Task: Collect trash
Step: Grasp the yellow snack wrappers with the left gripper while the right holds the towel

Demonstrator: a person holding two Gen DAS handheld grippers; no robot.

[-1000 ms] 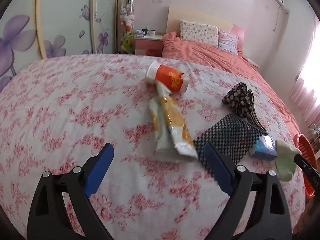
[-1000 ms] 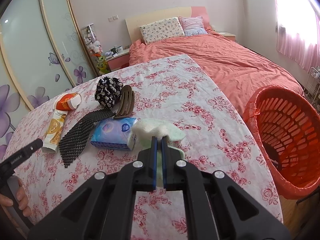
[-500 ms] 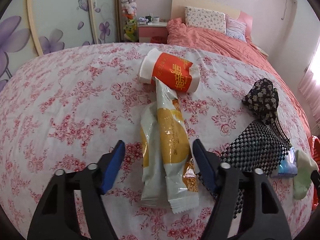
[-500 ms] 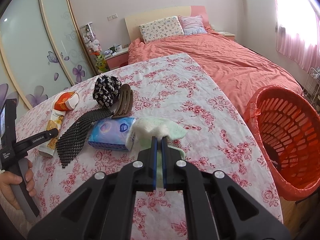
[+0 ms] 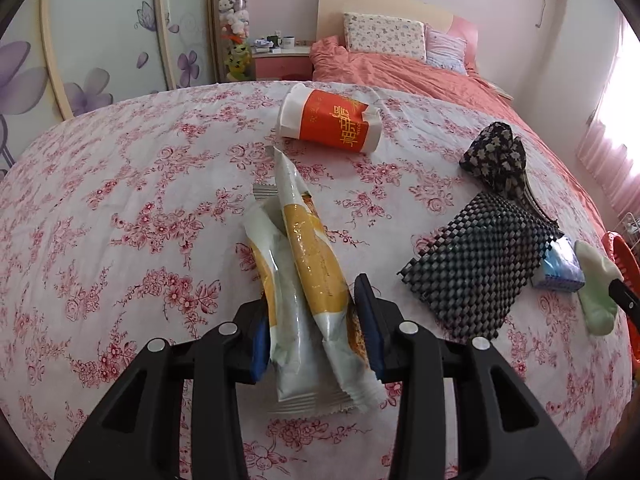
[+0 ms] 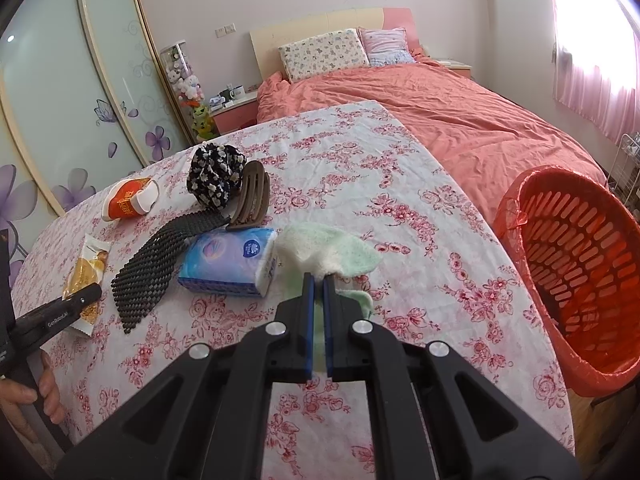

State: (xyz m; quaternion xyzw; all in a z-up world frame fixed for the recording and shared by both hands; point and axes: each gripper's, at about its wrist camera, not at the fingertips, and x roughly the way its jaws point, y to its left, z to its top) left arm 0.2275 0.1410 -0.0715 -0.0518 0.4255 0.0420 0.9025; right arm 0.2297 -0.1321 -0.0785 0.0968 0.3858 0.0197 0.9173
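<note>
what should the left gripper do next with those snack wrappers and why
Probably finish closing, then lift. The left gripper is closing with the two snack wrappers between its fingers, still lying on the floral tablecloth. The red basket sits off the table's far side, so they must be carried there.

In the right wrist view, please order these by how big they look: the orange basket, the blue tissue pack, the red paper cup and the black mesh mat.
1. Orange basket, clearly largest, though nearness may exaggerate it.
2. Black mesh mat and blue tissue pack look alike; I cannot rank them.
3. Red paper cup, smallest, but also farthest.
</note>
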